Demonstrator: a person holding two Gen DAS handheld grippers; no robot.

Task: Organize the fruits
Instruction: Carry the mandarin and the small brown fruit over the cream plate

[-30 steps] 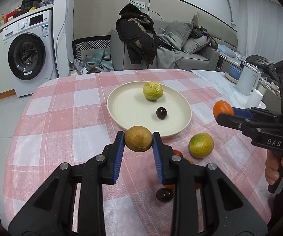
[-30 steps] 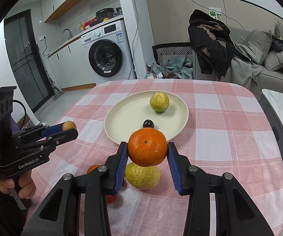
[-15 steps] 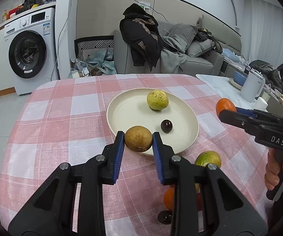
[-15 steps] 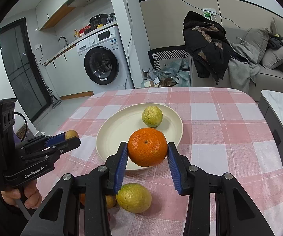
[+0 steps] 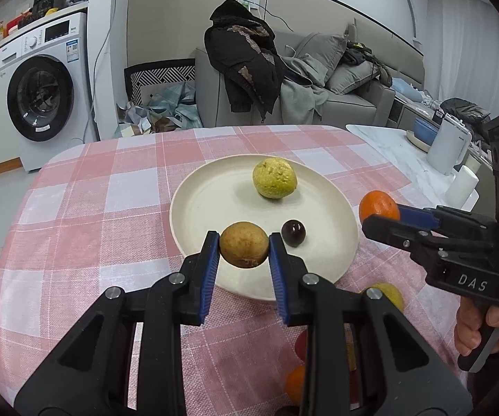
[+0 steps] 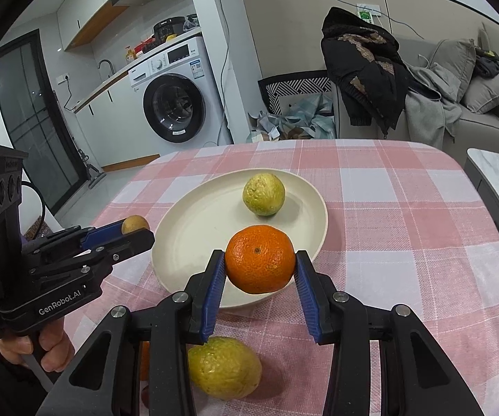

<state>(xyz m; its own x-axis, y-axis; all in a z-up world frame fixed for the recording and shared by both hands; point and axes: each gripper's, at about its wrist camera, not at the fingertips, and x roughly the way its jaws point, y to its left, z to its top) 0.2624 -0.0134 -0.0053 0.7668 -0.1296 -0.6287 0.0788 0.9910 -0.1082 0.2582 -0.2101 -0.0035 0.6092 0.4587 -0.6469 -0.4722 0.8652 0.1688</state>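
Partway through, judging by the layout. Already on the round cream plate [image 5: 194, 208]: a yellow-green bumpy citrus fruit [image 5: 274, 178] toward the far side and a small dark round plum-like fruit [image 5: 293, 232] nearer the front. Left tool [image 5: 244, 250] clamped on a brownish-tan round fruit [image 5: 244, 249], held over the plate's near edge. Right tool [image 6: 260, 260] gripping a bright orange mandarin [image 6: 260, 258], also poised above the near rim of the plate. Both fruits aloft, not yet set down.

Left to do: release these two, then gather the strays off the plate. Among those, a large yellow-green citrus [image 6: 224, 367] lying on the cloth just below the right tool, a small orange fruit [image 5: 295, 383] and a red one partly hidden behind the left tool's arm.

Surface covered by a pink-and-white checked cloth [image 6: 405, 215]. Beyond it: a white front-loading washing machine [image 6: 176, 100], a grey sofa [image 5: 346, 79] draped with a black jacket [image 5: 246, 59], a white kettle [image 5: 449, 147] on a marble side top.
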